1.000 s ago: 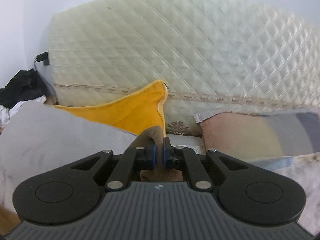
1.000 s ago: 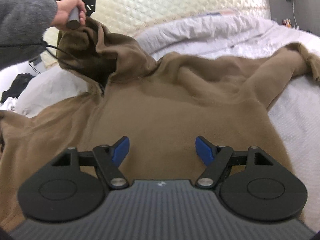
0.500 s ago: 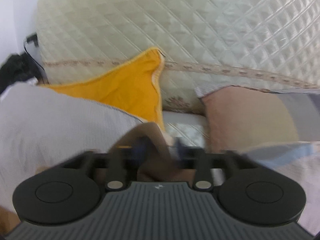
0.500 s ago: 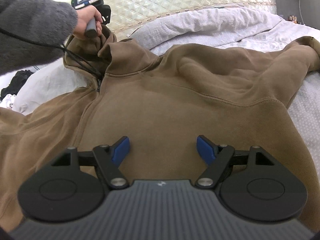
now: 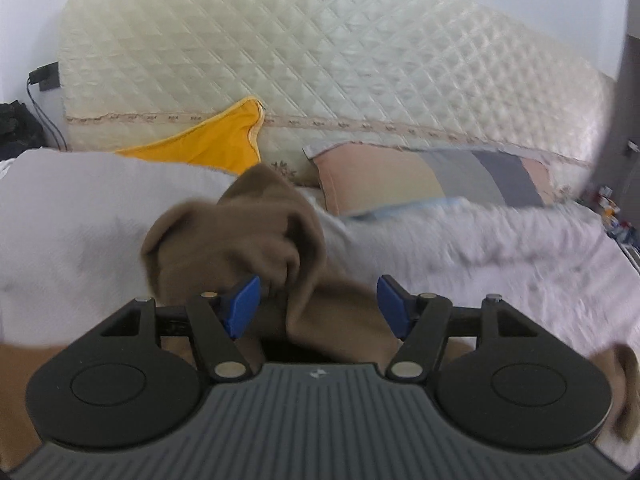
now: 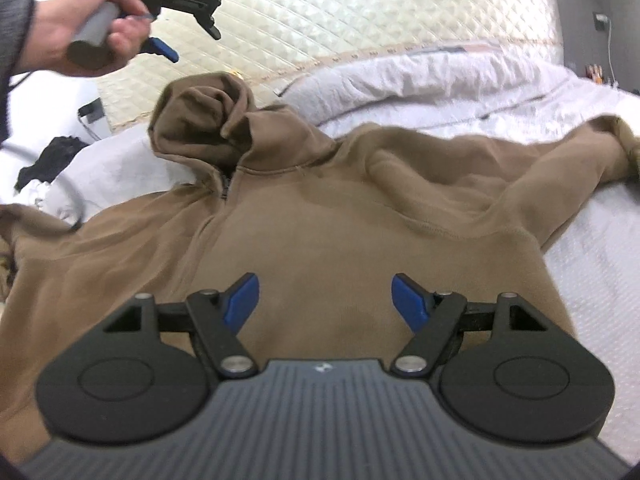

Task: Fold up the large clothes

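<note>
Left gripper (image 6: 188, 36) hangs in the air above the hood (image 6: 202, 124), jaws spread and gripping nothing; in its own view the bunched hood (image 5: 240, 236) lies just ahead of and below the blue pads (image 5: 242, 304). Right gripper (image 6: 324, 300) hovers low over the chest of the brown hoodie (image 6: 320, 240), jaws likewise spread, no cloth between them.

The hoodie lies front-up and spread across the bed (image 6: 580, 264). Its long axis runs from the hem beside the right gripper up to the hood at the headboard (image 6: 360, 12) end, and the hood rests crumpled on the grey duvet (image 6: 120, 164). One sleeve (image 6: 560, 160) reaches toward the bed's right edge; the other runs off to the left.

Judgement: the right gripper is nearer the body and the right sleeve, the left gripper nearer the hood and the left sleeve.
</note>
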{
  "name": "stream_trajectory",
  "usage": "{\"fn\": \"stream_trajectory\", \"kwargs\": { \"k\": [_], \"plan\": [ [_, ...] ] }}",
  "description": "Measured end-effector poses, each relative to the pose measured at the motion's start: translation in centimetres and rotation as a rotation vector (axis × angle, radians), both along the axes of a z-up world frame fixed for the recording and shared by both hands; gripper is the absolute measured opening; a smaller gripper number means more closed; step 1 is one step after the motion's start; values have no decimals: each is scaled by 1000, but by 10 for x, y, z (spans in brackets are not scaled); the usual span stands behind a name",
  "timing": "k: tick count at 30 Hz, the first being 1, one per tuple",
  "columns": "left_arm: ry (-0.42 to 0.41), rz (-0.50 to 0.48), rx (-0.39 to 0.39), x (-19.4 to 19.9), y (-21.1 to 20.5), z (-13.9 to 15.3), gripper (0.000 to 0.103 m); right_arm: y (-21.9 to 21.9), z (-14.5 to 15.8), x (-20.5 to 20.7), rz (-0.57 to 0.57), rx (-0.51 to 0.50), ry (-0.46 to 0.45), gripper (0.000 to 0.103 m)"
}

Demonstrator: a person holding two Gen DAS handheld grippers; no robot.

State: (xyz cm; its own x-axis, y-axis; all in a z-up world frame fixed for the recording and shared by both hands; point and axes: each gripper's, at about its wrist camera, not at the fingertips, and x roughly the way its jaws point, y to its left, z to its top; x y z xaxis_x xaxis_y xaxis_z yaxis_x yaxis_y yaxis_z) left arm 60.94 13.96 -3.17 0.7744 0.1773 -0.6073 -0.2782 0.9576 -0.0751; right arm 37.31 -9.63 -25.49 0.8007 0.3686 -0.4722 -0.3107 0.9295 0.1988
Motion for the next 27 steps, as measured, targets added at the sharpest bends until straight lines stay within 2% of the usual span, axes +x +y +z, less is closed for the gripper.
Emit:
{"fn": "stream_trajectory", "kwargs": {
  "k": [5,8,11,16,21,27],
  "plan": [
    [5,-55,-17,-87,-23,-11,70,-16,21,-24,12,70,-36,75],
    [17,-83,-28,-142,-36,-31,70,-21,33,-39,15,74,-71,75],
    [39,-74,-72,-185,-41,-53,69,-26,43,-50,5,82,-87,75],
    [-5,-95,-103,-256,-47,-74,69,-42,58,-76,-2,104,-112,75],
    [-52,-104,-171,-311,-56,-79,69,-49,72,-107,25,59,-153,75],
    [-59,-133,-148,-356,-79,-89,69,-47,77,-118,27,22,-165,75]
  ]
}}
